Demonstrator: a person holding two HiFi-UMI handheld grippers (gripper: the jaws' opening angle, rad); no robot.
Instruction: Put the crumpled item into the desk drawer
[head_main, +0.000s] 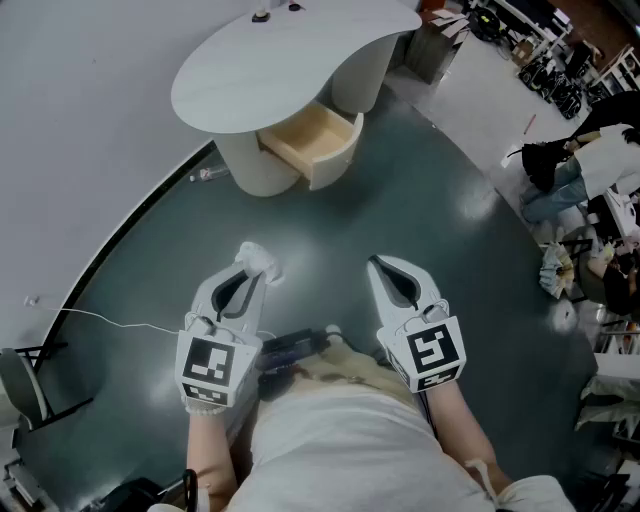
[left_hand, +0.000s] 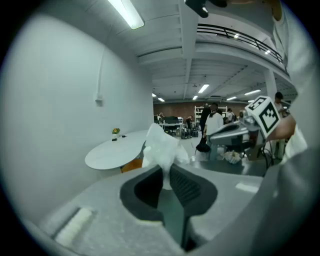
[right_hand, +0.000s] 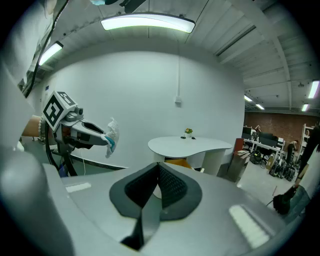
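Left gripper pinches the crumpled item, right gripper is closed on nothing; next, it likely needs carrying forward to the pulled-out drawer.

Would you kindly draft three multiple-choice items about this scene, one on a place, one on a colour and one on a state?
1. Where is the crumpled item?
A. Between the jaws of the left gripper
B. Inside the drawer
C. On the desk top

2. What colour is the inside of the desk drawer?
A. Blue
B. Light wood
C. Black

3. How does the desk drawer stand?
A. Pushed shut
B. Pulled open
C. Taken out and lying on the floor

Answers:
1. A, since the left gripper view shows the white wad pinched between the closed jaws.
2. B, since the head view shows pale wood inside it.
3. B, since it juts out from under the top with its inside in view.
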